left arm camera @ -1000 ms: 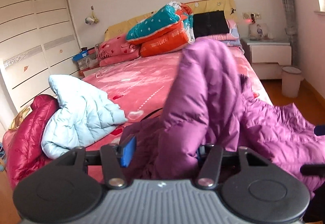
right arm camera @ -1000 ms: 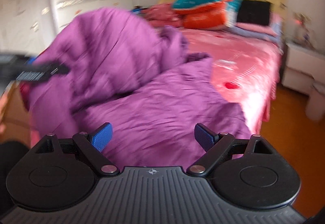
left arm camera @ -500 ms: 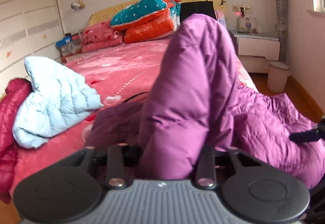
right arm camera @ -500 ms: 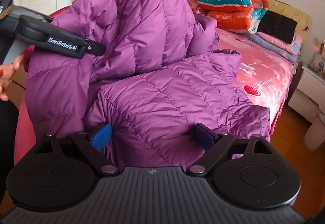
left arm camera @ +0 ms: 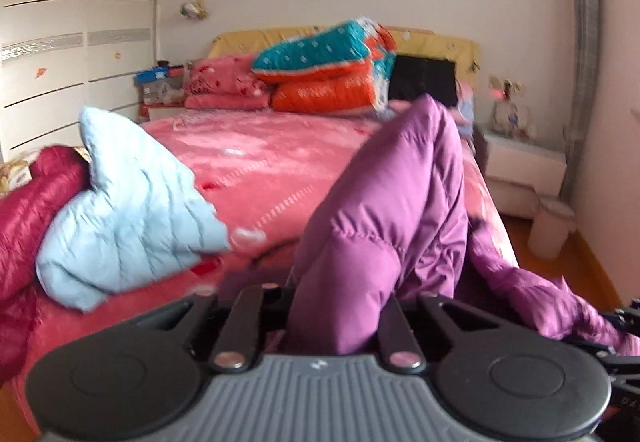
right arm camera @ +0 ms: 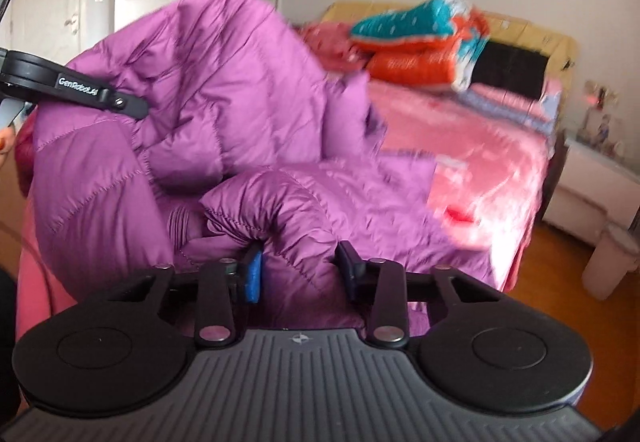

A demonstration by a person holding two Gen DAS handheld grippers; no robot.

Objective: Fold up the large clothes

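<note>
A: Left gripper is closing, and a thick fold of the purple down jacket is bunched right between its arms — the fabric rises straight up out of the claw and hides the fingertips, so it's clamped on that fold.

B: And the right gripper? Its jaws are closing too, blue pad on one side, dark pad on the other, with a rolled quilted edge of the same jacket squeezed between them. Both pads press into the puff.

A: From the right claw, the rest of the jacket billows up and to the left, where the other tool's black arm bites into it. A hand shows at the far left edge there.

B: Ahead of the left claw lies the pink bed. Off to its left, a light blue jacket sits crumpled, and beyond that a dark red jacket — touching it.

A: Far ahead, at the headboard, stacked bedding in teal and orange.
</note>
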